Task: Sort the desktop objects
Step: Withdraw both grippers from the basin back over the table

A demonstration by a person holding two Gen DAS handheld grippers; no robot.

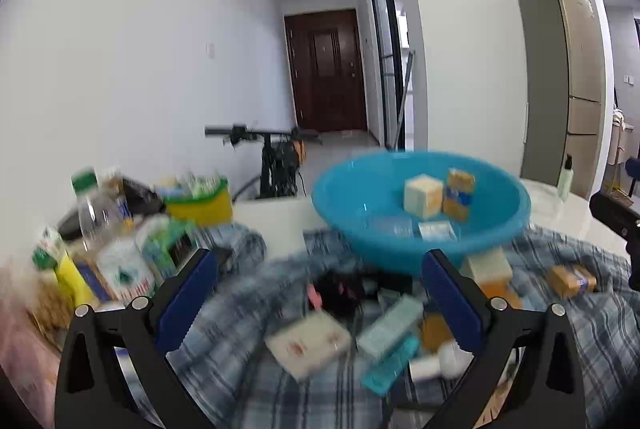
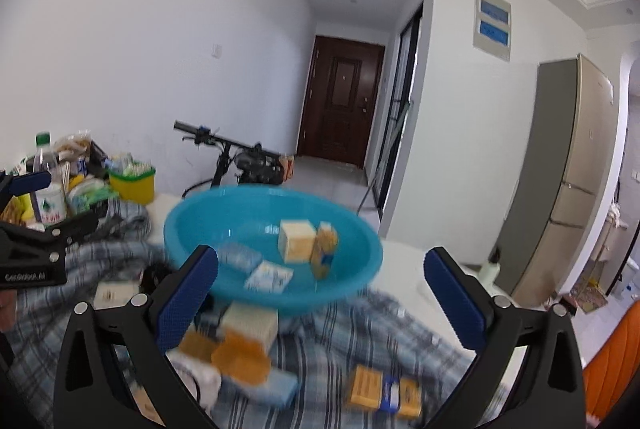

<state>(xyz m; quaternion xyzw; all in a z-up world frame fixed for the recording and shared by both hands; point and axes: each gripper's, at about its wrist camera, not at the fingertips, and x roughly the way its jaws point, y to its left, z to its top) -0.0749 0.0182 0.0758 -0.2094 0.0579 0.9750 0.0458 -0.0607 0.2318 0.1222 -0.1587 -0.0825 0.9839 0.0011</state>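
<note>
A blue plastic basin (image 1: 420, 249) stands on a plaid cloth (image 1: 240, 369). It holds a cream box (image 1: 423, 196), a yellow-and-blue box (image 1: 460, 199) and a flat packet (image 1: 437, 231). My left gripper (image 1: 320, 257) is open, above a blurred pile in front of the basin: a white card box (image 1: 308, 343), teal boxes (image 1: 390, 327) and a white bottle (image 1: 440, 361). My right gripper (image 2: 320, 261) stands wide open in front of the basin (image 2: 272, 293), nothing between its fingers. Below it lie a cream box (image 2: 250, 321), orange packets (image 2: 240, 357) and a yellow-and-blue box (image 2: 384, 391).
At the left, a crowded group holds a water bottle (image 1: 96, 213), a yellow bin (image 1: 202, 205) and cartons. Beyond the table stand a bicycle (image 1: 276, 157) and a fridge (image 1: 568, 85). A pale pump bottle (image 1: 566, 177) stands on the white tabletop at the right.
</note>
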